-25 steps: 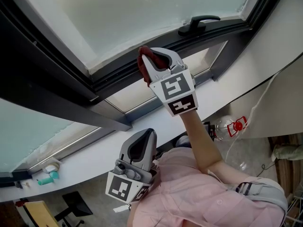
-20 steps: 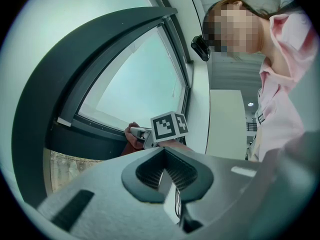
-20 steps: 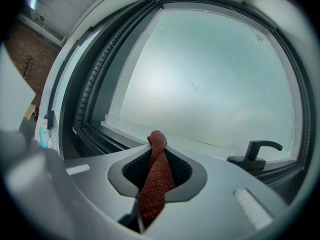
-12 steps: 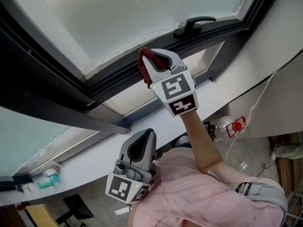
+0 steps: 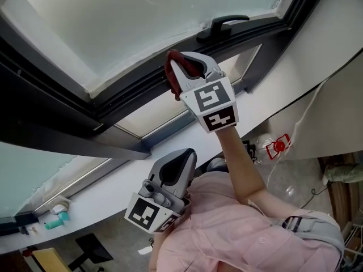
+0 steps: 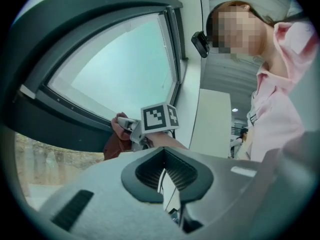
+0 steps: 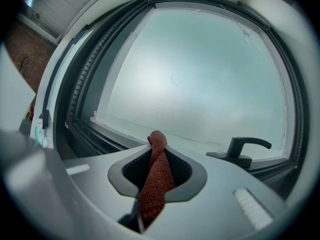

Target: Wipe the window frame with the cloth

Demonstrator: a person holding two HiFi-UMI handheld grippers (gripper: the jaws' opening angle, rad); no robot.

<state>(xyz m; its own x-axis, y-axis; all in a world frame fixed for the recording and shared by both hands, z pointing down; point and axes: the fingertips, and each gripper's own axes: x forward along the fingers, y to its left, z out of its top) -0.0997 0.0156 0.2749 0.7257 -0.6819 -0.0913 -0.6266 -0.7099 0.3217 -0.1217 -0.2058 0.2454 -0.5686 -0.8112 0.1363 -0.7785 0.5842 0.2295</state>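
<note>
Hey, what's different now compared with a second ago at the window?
The right hand-held gripper slid the red cloth a little along the window frame toward the window handle. The left hand-held gripper drifted slightly right. Otherwise the same: cloth still clamped, left jaws shut on nothing.

Coarse-woven cloth (image 7: 156, 179), matt dark window frame (image 5: 130, 92), frosted glass pane (image 5: 142, 21).

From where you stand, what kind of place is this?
Probably an indoor room, perhaps an office, beside a large window. It shows a dark window frame with a lever handle, frosted glass and a long white sill below it.
</note>
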